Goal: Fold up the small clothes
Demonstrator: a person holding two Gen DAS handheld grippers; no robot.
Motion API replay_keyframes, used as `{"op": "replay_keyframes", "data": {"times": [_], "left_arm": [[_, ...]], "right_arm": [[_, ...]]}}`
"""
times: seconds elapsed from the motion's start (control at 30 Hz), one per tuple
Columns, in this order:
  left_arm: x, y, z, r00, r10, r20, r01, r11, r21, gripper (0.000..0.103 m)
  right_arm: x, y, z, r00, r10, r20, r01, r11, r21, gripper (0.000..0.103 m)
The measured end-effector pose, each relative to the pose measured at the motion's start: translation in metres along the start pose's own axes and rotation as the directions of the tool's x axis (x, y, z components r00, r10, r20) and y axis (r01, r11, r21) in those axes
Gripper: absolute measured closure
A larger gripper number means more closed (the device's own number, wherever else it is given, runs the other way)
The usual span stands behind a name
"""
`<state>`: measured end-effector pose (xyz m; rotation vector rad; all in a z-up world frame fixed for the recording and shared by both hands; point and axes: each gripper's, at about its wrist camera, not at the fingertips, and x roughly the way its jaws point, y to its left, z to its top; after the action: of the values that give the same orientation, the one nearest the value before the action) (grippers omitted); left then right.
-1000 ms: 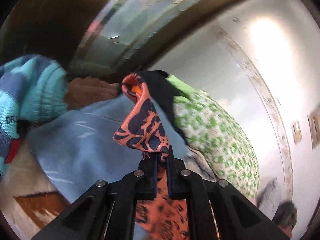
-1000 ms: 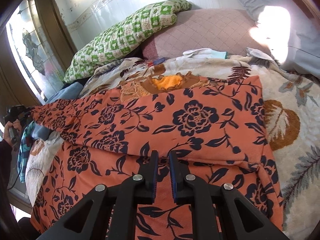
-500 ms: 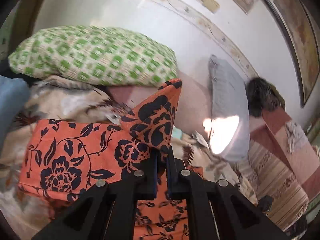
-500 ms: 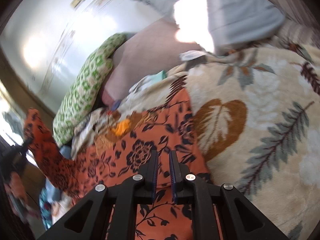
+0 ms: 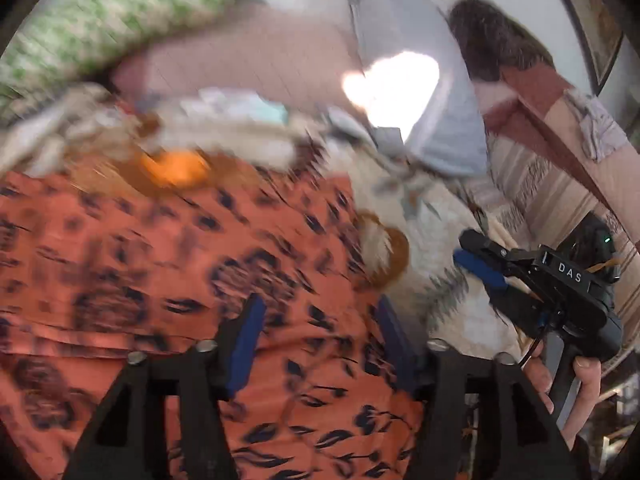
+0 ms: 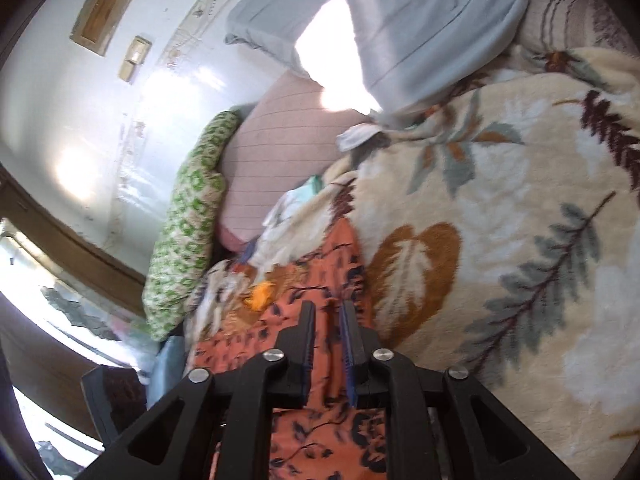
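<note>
An orange cloth with dark flowers (image 5: 160,260) lies folded over on the leaf-patterned blanket (image 5: 440,300); the left wrist view is blurred. My left gripper (image 5: 316,320) hovers over the cloth's right part. Its jaws are opening wide and the fingers (image 5: 244,332) grip nothing. My right gripper (image 5: 476,256) shows at the right in a person's hand (image 5: 580,388), off the cloth's edge over the blanket. In the right wrist view the right gripper (image 6: 328,316) points along the orange cloth (image 6: 304,432). Its jaws are opening, with a narrow gap and nothing pinched.
A green checked pillow (image 6: 188,220), a pink pillow (image 6: 280,140) and a pale blue pillow (image 6: 400,20) lean against the white wall at the bed's head. The blanket (image 6: 500,240) spreads to the right of the cloth. A window (image 6: 40,280) is at the left.
My left gripper carried the cloth's corner across to the right, then let it go and spread its jaws. My right gripper rolled and parted its jaws off the cloth.
</note>
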<state>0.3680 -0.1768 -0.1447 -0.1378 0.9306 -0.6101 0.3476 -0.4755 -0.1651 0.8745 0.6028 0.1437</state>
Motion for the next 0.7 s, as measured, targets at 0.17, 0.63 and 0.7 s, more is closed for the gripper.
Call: {"op": "replay_keyframes", "data": {"times": [0.17,0.63,0.7], "left_arm": [[-0.063,0.073,0.002,0.929,0.333,0.159,-0.323,0.943,-0.084,0.032],[-0.111,0.279,-0.013,0.83,0.555,0.053,-0.459,0.734,-0.501,0.032],[-0.105,0.279,-0.011,0.839,0.541,0.051,-0.454,0.751,-0.48,0.032]], "right_arm": [[0.02,0.02,-0.017,0.994,0.077,-0.081,-0.076,0.997,0.012,0.027],[0.117,0.012,-0.02,0.961,-0.046,-0.272,0.051,0.999,0.01,0.047],[0.127,0.007,-0.022,0.95,-0.051,-0.308,0.056,0.998,0.008,0.047]]}}
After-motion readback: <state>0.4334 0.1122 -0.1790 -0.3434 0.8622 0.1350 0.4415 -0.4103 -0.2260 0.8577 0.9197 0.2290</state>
